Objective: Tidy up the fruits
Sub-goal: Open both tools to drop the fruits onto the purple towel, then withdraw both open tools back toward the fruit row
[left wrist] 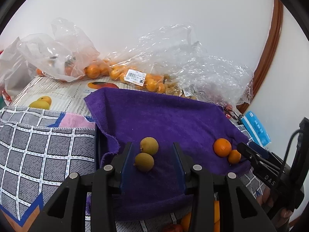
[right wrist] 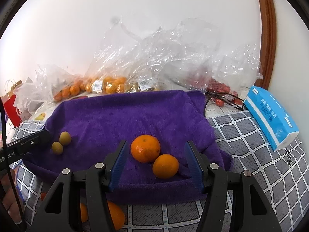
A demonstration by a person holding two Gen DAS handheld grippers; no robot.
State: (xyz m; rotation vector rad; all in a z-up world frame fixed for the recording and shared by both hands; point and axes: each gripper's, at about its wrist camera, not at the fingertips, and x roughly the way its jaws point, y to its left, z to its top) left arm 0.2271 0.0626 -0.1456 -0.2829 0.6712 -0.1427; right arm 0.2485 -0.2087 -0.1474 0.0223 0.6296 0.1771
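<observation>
A purple towel (left wrist: 164,116) is spread over a raised surface. Two yellow-green round fruits lie on it, one (left wrist: 149,146) just past my left gripper's fingertips, the other (left wrist: 144,162) between its blue pads. My left gripper (left wrist: 153,145) is open and neither pad presses on a fruit. On the same towel (right wrist: 125,116) lie a larger orange (right wrist: 145,148) and a smaller orange (right wrist: 165,166), touching each other. My right gripper (right wrist: 156,143) is open around them with a gap on both sides. Each gripper also shows at the edge of the other's view.
Clear plastic bags with oranges (left wrist: 133,77) and other fruit (right wrist: 108,86) line the wall behind the towel. A blue tissue pack (right wrist: 270,114) lies on the grey chequered cloth (right wrist: 251,154) to the right. Loose oranges (right wrist: 115,216) sit below the towel's front edge. A red paper bag (right wrist: 11,106) stands far left.
</observation>
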